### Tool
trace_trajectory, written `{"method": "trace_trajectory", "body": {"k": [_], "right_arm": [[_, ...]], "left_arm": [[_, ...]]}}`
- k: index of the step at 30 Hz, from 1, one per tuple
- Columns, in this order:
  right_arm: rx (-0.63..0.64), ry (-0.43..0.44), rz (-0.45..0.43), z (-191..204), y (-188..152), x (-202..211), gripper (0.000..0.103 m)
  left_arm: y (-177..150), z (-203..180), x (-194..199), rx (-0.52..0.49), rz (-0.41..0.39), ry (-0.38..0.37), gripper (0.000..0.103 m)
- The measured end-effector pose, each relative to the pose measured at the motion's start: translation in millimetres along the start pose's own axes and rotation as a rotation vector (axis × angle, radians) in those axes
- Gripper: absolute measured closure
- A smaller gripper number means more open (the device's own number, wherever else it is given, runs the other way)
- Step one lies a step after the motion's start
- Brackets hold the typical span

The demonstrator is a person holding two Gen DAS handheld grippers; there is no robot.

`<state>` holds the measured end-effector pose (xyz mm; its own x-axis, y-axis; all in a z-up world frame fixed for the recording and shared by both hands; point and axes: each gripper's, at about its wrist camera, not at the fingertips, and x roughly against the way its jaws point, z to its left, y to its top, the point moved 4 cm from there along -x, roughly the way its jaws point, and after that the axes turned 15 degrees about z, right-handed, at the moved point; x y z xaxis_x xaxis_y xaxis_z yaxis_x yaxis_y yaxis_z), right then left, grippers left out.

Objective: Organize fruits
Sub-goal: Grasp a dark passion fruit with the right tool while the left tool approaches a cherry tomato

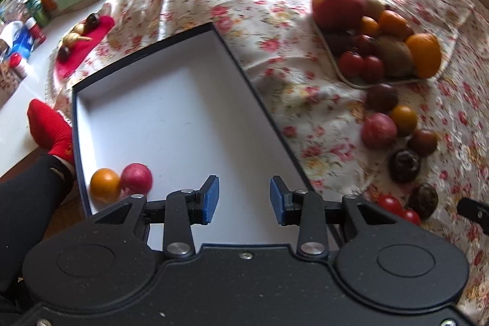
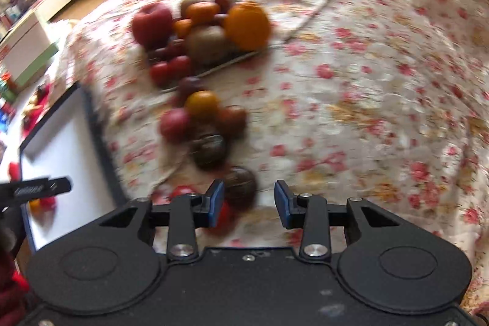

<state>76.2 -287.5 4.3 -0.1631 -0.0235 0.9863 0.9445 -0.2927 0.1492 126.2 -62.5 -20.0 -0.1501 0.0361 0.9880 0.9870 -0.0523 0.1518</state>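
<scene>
Fruits: two, one orange [image 1: 104,183] and one pink [image 1: 136,178], are seen at seven o'clock in the box [image 1: 171,112]; left gripper [image 1: 244,199] and right gripper [image 2: 249,202] are held open, empty.

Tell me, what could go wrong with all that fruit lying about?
The loose fruits, like the pink one, sit on a rumpled floral cloth, so a nudge may send them rolling. The tray is heaped, and its big apple could topple. In the box, two fruits could roll if it tilts.
</scene>
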Motion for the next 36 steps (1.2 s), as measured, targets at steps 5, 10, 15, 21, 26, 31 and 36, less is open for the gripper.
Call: {"method": "trace_trajectory", "body": {"k": [5, 10, 15, 21, 26, 31, 36], "right_arm": [[-0.063, -0.015, 0.034, -24.0, 5.0, -15.1, 0.064], [-0.074, 0.001, 0.059, -28.1, 5.0, -22.9, 0.064], [-0.059, 0.054, 0.064, -13.5, 4.6, -26.2, 0.064], [-0.042, 0.066, 0.059, 2.5, 7.6, -34.5, 0.064], [-0.044, 0.048, 0.062, 8.3, 10.2, -49.0, 0.064], [-0.047, 0.029, 0.075, 11.0, 12.7, -66.0, 0.061], [-0.021, -0.002, 0.066, 16.5, 13.2, -67.5, 0.063]], "left_arm": [[-11.0, -25.9, -1.5, -0.078, 0.012, 0.0, 0.058], [-20.3, -47.6, -10.2, -0.154, 0.049, -0.003, 0.058], [-28.1, -59.8, -15.1, -0.197, 0.066, -0.013, 0.058], [-30.2, -63.2, -11.1, -0.214, 0.046, -0.038, 0.058], [-29.2, -65.0, -5.7, -0.219, 0.018, -0.063, 0.058], [-29.1, -65.2, -4.5, -0.216, 0.009, -0.075, 0.058], [-27.6, -64.4, -3.9, -0.206, 0.005, -0.091, 0.058]]}}
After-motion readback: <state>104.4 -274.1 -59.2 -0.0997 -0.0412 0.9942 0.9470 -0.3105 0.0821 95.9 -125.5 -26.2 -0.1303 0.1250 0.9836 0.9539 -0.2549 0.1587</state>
